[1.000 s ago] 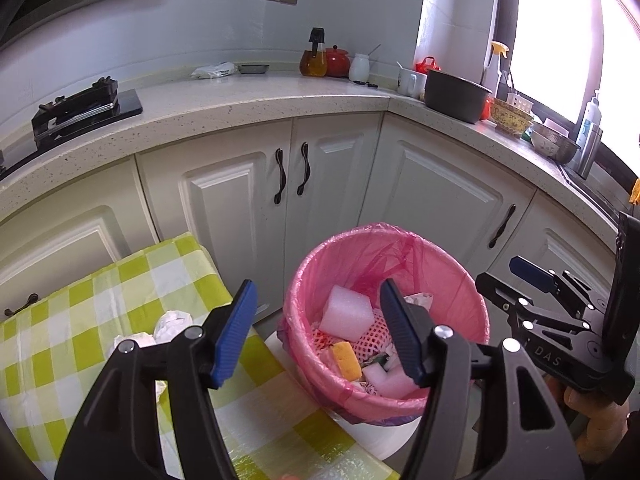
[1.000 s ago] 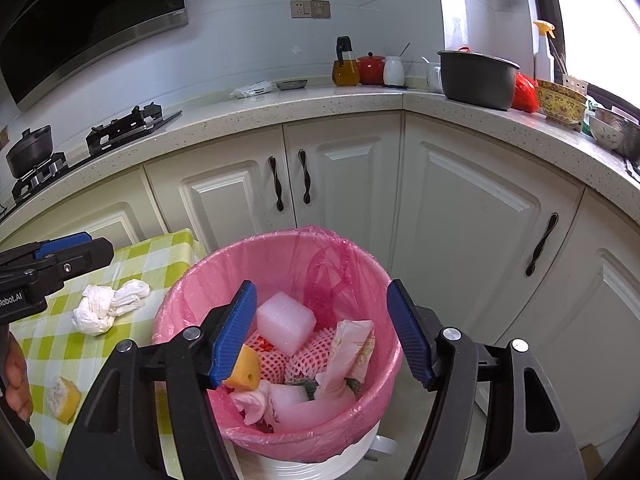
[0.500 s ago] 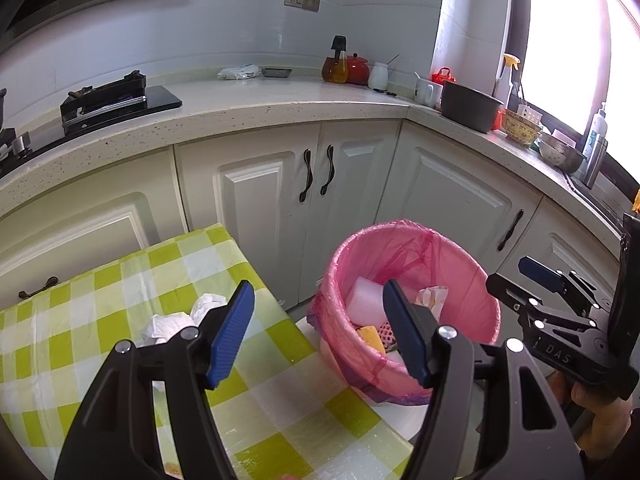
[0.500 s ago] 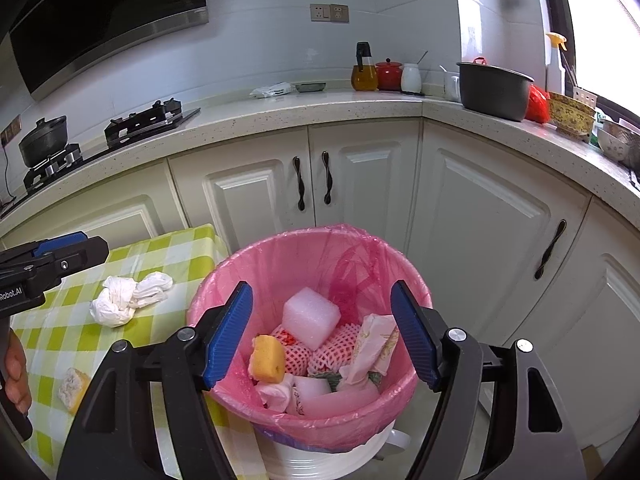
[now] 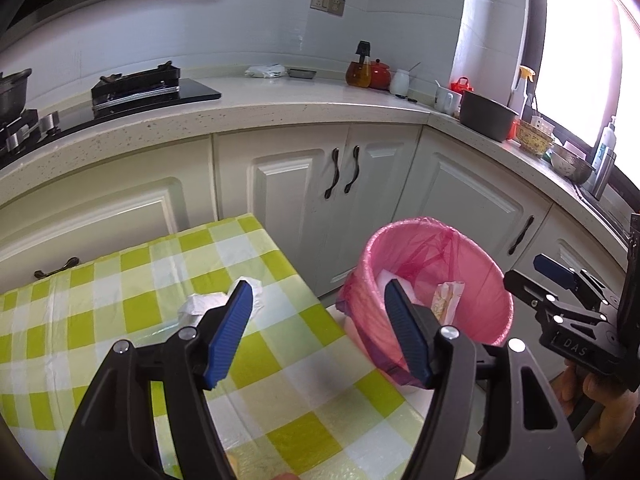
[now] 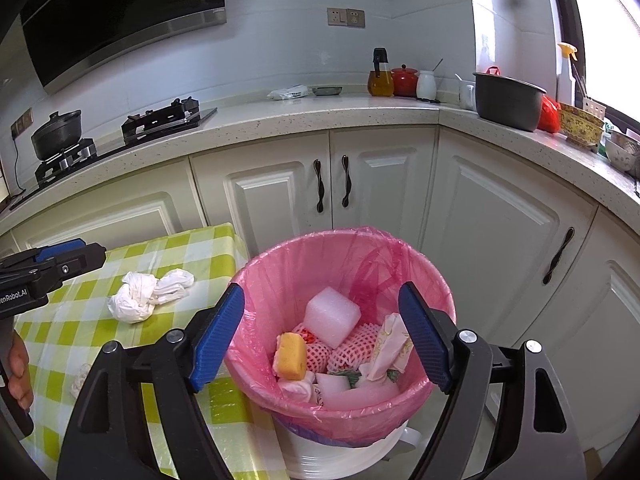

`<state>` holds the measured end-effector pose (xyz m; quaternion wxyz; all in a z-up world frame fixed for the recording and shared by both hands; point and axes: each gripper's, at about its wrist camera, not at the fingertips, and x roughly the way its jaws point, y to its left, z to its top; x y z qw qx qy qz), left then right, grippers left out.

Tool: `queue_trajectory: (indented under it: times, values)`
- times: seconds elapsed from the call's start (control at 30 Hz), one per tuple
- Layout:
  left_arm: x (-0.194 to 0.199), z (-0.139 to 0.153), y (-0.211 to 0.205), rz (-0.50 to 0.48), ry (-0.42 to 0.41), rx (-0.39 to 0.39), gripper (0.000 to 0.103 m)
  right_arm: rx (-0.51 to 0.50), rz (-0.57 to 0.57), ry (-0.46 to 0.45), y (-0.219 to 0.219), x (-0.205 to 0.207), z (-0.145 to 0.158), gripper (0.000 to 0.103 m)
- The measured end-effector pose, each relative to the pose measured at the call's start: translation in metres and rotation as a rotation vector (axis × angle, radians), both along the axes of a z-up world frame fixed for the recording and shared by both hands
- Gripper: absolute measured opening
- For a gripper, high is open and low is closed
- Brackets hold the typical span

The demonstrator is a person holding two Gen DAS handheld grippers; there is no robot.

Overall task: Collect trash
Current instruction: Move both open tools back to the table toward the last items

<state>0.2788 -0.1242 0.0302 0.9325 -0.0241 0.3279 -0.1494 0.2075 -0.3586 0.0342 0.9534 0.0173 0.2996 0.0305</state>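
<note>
Left gripper (image 5: pixel 320 332), low in the centre of the left wrist view: blue pads spread, just been opening further, nothing between them. Behind the left pad, partly hidden, a crumpled white tissue (image 5: pixel 208 304) lying on the green-and-white checked cloth of the table (image 5: pixel 120 280). To the right of the table, just beside its corner, a pink-lined trash bin (image 5: pixel 432 296) on the floor. At the right edge of that frame, the right gripper seen from the side, held in a hand (image 5: pixel 600 404).

Right gripper (image 6: pixel 322 338), low centre of the right wrist view: blue pads spread wide, just been opening, empty, hovering above the bin's rim. Seen between the pads, inside the bin: a white foam block (image 6: pixel 332 316), a yellow sponge (image 6: pixel 291 356), red-and-white fruit netting (image 6: pixel 352 344) and a pale crumpled wrapper (image 6: pixel 388 348). To the left, the tissue on the checked cloth, well clear of both grippers. Near the lower left edge, a second small pale scrap (image 6: pixel 80 378) on the cloth, too small to identify. At the far left edge, the left gripper's tip and a hand (image 6: pixel 18 368).

Across the upper half of both views, white cabinets (image 6: pixel 280 196) beneath a speckled counter (image 6: pixel 280 120) carrying a gas hob (image 6: pixel 164 118), a black pot (image 6: pixel 56 134) and jars.
</note>
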Motion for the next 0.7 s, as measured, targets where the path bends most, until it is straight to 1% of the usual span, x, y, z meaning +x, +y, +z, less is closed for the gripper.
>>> queue_trajectory:
  times: [0.17,0.37,0.47,0.53,0.7]
  values:
    - [-0.010,-0.001,0.025,0.039,0.002,-0.006,0.068,0.010,0.010,-0.008,0.007,-0.007,0.000,0.079]
    - [-0.025,-0.007,0.051,0.088,0.002,0.001,0.069,0.026,0.021,-0.004,0.022,-0.019,-0.006,0.080]
    - [-0.035,-0.014,0.063,0.110,0.010,0.010,0.069,0.041,0.035,0.004,0.031,-0.025,-0.011,0.081]
    - [-0.043,-0.019,0.073,0.120,0.015,0.011,0.069,0.054,0.047,0.007,0.036,-0.030,-0.015,0.084]
    - [-0.064,-0.035,0.090,0.148,0.040,-0.003,0.069,0.065,0.071,0.020,0.049,-0.046,-0.023,0.085]
